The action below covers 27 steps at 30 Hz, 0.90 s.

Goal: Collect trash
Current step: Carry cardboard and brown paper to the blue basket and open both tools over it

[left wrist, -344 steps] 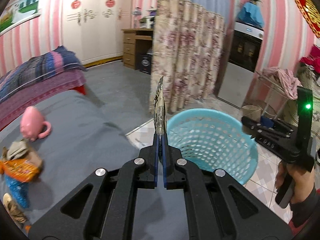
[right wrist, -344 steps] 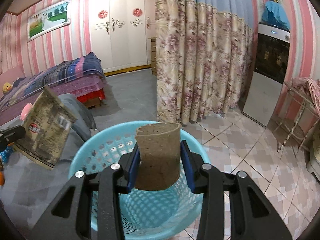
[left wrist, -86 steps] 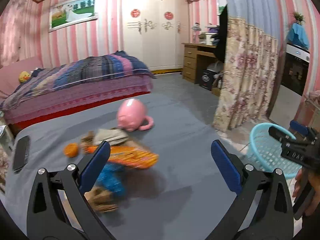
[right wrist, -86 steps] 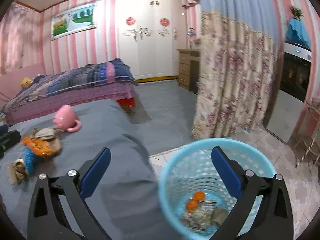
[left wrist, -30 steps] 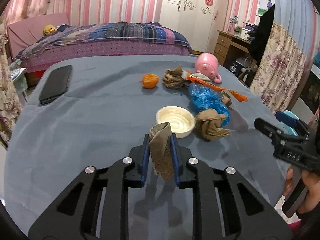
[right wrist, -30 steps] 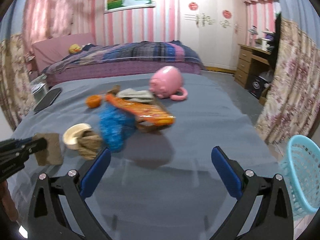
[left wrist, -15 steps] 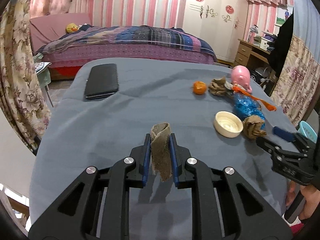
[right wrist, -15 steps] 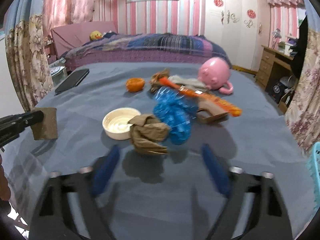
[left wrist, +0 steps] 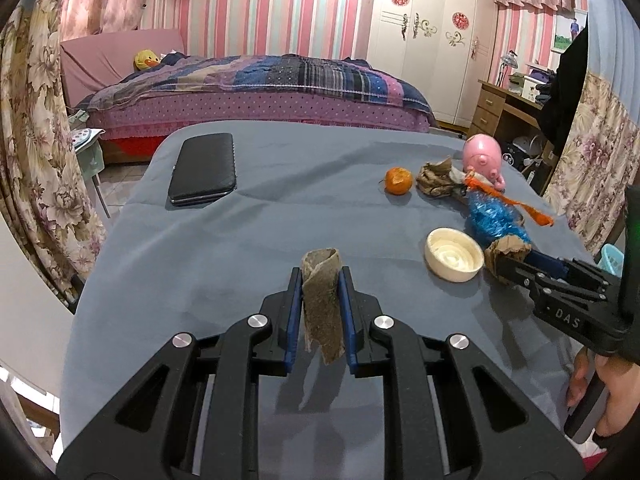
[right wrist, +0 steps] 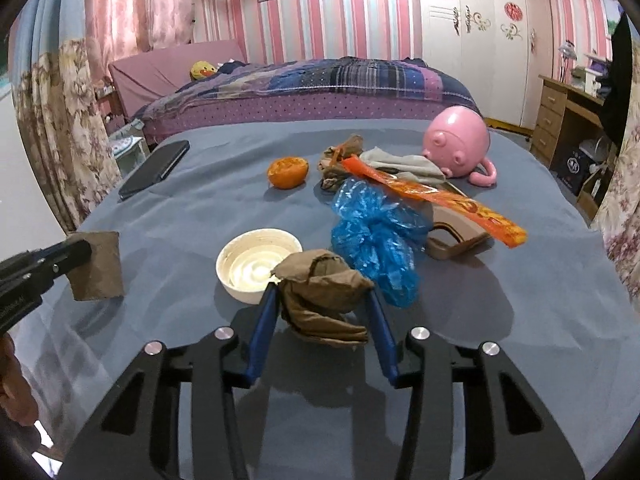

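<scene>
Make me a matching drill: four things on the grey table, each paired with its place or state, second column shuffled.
1. cardboard strip
2. crumpled paper
3. phone
4. orange wrapper

a. lies alone at the far left of the table
b. clamped in the left gripper
c. lies across the blue bag
d. between the right gripper fingers

Pairs: 1-b, 2-d, 3-a, 4-c

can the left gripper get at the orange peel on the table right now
Probably not as things stand. The left gripper is shut on a brown cardboard piece, so its fingers are taken. The path to the orange peel across the grey table looks free.
</scene>
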### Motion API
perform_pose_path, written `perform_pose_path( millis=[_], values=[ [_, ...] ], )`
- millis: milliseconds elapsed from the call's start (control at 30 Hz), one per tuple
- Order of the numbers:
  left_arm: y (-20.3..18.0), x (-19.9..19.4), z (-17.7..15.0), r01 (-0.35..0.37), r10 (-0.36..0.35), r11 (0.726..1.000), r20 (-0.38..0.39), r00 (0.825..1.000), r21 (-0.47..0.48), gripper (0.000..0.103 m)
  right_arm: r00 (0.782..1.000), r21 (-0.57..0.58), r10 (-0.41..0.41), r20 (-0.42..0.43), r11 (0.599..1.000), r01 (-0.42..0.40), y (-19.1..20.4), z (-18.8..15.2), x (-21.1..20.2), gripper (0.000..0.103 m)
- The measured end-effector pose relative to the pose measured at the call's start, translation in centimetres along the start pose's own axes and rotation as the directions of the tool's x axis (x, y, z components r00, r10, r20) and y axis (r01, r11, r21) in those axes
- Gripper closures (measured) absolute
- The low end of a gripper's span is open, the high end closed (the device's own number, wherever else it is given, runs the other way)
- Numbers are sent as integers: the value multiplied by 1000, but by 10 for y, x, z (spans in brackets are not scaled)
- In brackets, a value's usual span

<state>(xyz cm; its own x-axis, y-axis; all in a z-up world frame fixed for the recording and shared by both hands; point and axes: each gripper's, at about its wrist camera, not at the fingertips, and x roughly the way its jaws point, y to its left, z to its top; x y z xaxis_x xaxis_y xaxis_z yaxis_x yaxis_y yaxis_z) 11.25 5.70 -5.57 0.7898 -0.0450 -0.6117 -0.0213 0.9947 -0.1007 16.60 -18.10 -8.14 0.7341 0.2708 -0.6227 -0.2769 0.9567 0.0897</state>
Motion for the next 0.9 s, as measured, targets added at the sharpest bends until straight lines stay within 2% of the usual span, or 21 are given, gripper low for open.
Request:
perform_pose_path(
  millis=[200, 500, 900],
  values=[
    [-19, -8, 5, 17, -17, 1000, 17, 1000, 5, 86, 998, -1, -6, 66, 1000, 6, -21, 0, -41, 59],
    [-58, -29, 17, 54, -55, 998, 47, 997, 15, 86, 981, 39, -144, 132, 989, 140, -72, 3, -78, 59],
    [-138, -48, 40, 109, -118, 990, 99, 988, 92, 86, 944, 86, -260, 200, 965, 248, -148, 10, -132, 59]
  ],
)
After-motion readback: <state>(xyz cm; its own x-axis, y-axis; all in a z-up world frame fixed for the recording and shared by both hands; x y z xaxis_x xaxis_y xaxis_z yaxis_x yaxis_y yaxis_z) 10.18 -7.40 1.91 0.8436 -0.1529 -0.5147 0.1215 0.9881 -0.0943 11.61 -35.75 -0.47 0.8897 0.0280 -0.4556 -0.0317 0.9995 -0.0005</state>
